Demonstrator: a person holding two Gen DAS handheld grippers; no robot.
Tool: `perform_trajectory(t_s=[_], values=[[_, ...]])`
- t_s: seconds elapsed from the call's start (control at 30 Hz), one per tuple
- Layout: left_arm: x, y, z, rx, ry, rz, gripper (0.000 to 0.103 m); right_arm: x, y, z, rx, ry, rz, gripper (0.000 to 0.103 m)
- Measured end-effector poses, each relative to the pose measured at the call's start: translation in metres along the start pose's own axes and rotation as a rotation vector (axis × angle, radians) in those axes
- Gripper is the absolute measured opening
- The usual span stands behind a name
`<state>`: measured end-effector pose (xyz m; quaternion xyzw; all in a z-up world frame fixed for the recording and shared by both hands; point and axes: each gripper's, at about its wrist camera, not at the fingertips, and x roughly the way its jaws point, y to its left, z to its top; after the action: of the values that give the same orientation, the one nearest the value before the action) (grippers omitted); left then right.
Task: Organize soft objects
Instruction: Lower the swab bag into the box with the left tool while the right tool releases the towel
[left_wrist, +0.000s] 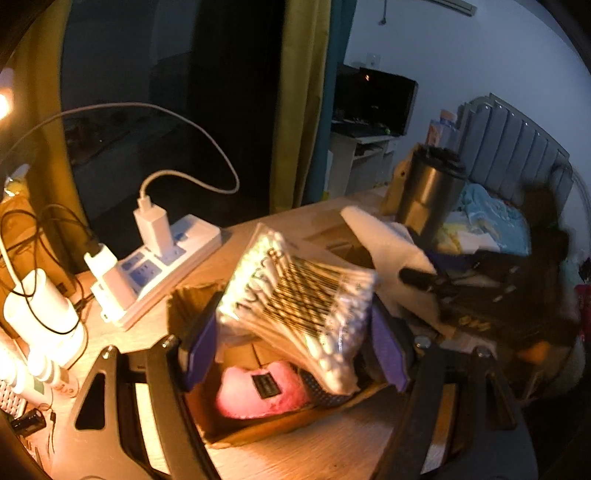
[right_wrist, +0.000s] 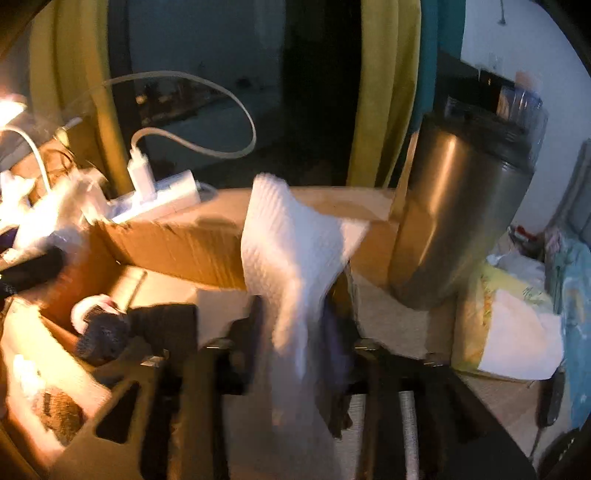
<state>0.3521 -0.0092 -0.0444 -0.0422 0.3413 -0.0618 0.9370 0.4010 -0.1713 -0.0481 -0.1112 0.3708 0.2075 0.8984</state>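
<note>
cardboard box (left_wrist: 258, 424) sits right under the left gripper (left_wrist: 295, 343), closed on the cotton swab pack (left_wrist: 299, 306) tilted lengthwise over it, while the right gripper (right_wrist: 299, 332) pinches the white cloth (right_wrist: 291, 251) just beside, box to its left.

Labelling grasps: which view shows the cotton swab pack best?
Left wrist. The swab pack fills mid-frame, lit and sharp, clamped in the left gripper above the box. Right wrist shows only a blurred bright patch at far left that may be it; I can't confirm.
</note>
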Motion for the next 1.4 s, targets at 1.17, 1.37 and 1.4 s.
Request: perform_trajectory(t_s=[1.17,1.37,1.4], values=[[0.057,-0.015,-0.006,-0.02,0.107,0.042,0.075,0.027,-0.061,-0.027,0.191,0.035,-0.068,0.072],[0.073,-0.021,-0.007,-0.034,0.134,0.09,0.076,0.013,-0.065,-0.031,0.203,0.012,-0.035,0.072],[0.074,-0.021,-0.006,-0.037,0.14,0.093,0.076,0.01,-0.064,-0.031,0.199,0.007,-0.03,0.072]])
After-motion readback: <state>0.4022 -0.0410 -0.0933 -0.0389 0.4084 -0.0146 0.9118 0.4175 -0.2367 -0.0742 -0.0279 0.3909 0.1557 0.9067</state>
